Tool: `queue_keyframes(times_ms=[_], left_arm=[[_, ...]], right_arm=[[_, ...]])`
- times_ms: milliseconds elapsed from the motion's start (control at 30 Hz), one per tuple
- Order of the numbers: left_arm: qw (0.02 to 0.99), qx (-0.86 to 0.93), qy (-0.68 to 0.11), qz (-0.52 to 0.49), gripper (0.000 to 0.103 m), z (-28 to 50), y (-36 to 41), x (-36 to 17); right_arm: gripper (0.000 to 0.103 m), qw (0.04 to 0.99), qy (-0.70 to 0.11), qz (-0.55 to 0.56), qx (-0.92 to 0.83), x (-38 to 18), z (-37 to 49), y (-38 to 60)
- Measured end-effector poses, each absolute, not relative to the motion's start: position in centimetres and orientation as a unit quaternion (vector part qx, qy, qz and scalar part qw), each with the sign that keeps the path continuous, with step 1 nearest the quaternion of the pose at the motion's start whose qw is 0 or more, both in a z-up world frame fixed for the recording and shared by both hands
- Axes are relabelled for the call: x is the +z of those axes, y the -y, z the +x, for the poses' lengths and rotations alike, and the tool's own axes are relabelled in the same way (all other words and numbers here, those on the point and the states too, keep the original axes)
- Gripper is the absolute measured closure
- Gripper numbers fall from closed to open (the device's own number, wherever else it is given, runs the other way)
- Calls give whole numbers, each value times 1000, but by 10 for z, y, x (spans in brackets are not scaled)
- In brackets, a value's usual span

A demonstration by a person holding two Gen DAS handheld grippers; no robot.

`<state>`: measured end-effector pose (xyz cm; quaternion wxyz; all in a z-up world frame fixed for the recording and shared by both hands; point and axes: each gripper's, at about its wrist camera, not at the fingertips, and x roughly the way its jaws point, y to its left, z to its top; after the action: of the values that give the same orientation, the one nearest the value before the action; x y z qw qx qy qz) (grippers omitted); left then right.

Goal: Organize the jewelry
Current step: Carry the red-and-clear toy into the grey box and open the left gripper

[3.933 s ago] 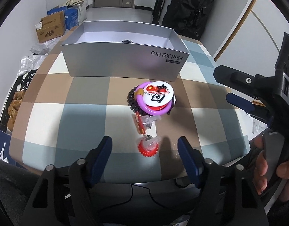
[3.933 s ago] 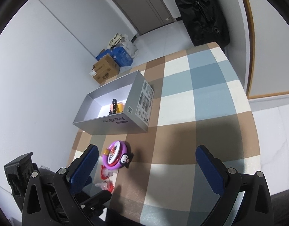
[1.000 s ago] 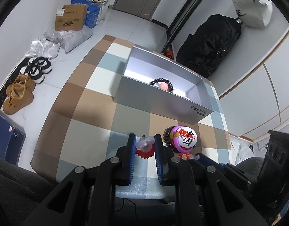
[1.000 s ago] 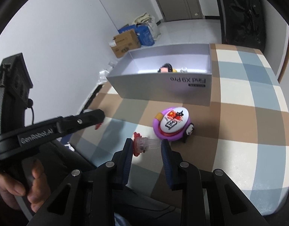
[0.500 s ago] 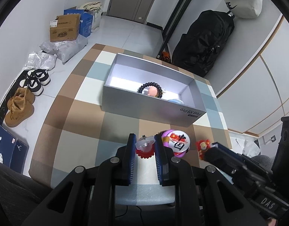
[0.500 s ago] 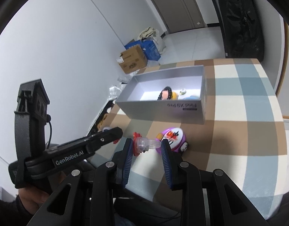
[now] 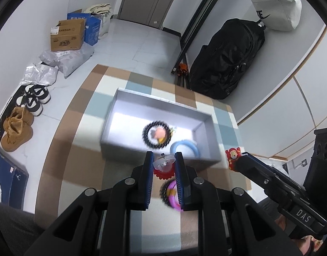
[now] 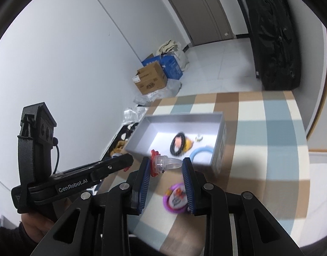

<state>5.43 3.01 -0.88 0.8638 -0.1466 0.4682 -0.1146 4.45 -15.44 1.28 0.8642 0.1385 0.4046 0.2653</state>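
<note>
Left gripper clenched on a small charm with a clear plastic cap and a red toothed disc, cap uppermost and disc beneath in the left wrist view, long axis roughly upright between the blue pads. Right gripper clamped on a second charm of the same kind, lying crosswise between the pads, red disc against the left-hand pad and clear rounded end toward the right-hand one. Both angled downward over the checked table, raised off the cloth, near the front wall of an open grey box. Seen from the left wrist, right gripper's tip just beside the box's near right corner with a red figure showing at it, perhaps part of the held charm, too blurred to say. Seen from the right wrist, left gripper's black body slanting in from the lower left, a hand wrapped round its grip. Inside the box: a black bead bracelet ringed around a pink and yellow piece, a light blue ring near the front right corner, a small pale item beyond. On the cloth below the grippers, a purple round case, smeared by motion.
</note>
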Motion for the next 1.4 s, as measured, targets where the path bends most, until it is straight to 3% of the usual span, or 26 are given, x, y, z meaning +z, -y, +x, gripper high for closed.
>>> queue_keyframes(times_ms=[467, 1200, 1367, 1400], left_arm=[[851, -140, -487, -137, 89, 121, -15, -17], [830, -132, -522, -147, 88, 137, -16, -42], [823, -141, -524, -166, 82, 139, -17, -46], [825, -141, -521, -166, 73, 138, -18, -45]], right_arm=[[74, 853, -428, 141, 263, 7, 119, 155], [74, 829, -475, 162, 248, -25, 152, 152], [73, 834, -470, 153, 245, -23, 147, 150], [72, 836, -468, 151, 242, -22, 146, 150]])
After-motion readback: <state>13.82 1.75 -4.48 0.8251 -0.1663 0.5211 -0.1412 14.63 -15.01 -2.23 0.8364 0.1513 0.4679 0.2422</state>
